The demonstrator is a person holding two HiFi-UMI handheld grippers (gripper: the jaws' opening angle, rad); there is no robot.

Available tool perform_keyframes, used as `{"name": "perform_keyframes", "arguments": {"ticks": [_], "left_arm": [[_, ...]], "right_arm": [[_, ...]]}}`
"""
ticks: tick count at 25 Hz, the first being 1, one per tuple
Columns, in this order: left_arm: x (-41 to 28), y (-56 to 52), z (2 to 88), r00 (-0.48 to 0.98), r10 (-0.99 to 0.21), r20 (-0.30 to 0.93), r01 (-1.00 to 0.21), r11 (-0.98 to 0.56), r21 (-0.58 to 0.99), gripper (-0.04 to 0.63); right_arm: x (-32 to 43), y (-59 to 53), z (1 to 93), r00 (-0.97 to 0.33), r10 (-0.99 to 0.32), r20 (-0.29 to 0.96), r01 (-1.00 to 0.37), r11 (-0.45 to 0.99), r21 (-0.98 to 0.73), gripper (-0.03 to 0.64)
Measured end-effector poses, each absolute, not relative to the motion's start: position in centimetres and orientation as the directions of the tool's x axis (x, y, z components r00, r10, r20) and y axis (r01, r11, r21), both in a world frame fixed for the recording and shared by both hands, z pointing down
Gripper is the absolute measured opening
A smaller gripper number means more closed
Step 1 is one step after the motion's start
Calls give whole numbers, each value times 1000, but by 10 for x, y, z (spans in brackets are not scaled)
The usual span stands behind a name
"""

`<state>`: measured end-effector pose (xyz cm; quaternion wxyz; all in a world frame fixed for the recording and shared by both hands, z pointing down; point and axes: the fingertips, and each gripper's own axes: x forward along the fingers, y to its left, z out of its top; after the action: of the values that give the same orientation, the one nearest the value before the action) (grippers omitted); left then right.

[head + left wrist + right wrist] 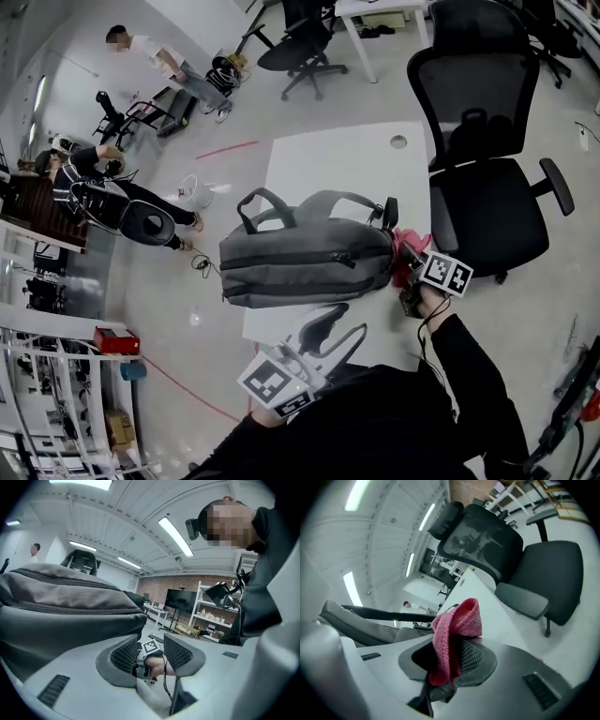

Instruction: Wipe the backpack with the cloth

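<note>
A grey backpack (309,258) lies on its side on the white table (337,164), straps toward the far side. My right gripper (410,274) is at the backpack's right end, shut on a pink cloth (409,246) that touches the bag there. In the right gripper view the cloth (457,623) sticks up from between the jaws, with the backpack (361,620) at left. My left gripper (333,330) hovers at the bag's near side, open with nothing between its fingers (124,656). The backpack (65,597) fills the left of the left gripper view.
A black office chair (492,187) stands right beside the table's right edge. A second chair (300,47) and a desk are further back. People sit and stand on the floor at the far left. Shelving (56,375) runs along the lower left.
</note>
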<state>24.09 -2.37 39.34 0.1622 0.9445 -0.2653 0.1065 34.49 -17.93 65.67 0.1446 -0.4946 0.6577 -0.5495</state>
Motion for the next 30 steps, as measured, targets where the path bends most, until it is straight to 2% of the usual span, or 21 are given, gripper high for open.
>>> {"name": "perform_keyframes", "arguments": {"ticks": [2, 10, 15, 22, 30], "left_arm": [[237, -23, 395, 832, -474, 289, -544, -800, 252, 187], [230, -26, 399, 834, -473, 283, -543, -795, 270, 187], [237, -23, 402, 853, -444, 276, -513, -811, 282, 187], [246, -18, 404, 873, -405, 273, -476, -829, 294, 187], [247, -10, 398, 873, -405, 272, -475, -832, 287, 187]], "right_arm": [[337, -180, 671, -496, -787, 366, -455, -124, -882, 98], [316, -150, 691, -593, -698, 402, -466, -110, -878, 98], [299, -122, 672, -634, -692, 346, -435, -52, -899, 98], [288, -89, 627, -719, -651, 244, -401, 102, -910, 98], [298, -115, 673, -650, -614, 447, -600, 55, -798, 98]]}}
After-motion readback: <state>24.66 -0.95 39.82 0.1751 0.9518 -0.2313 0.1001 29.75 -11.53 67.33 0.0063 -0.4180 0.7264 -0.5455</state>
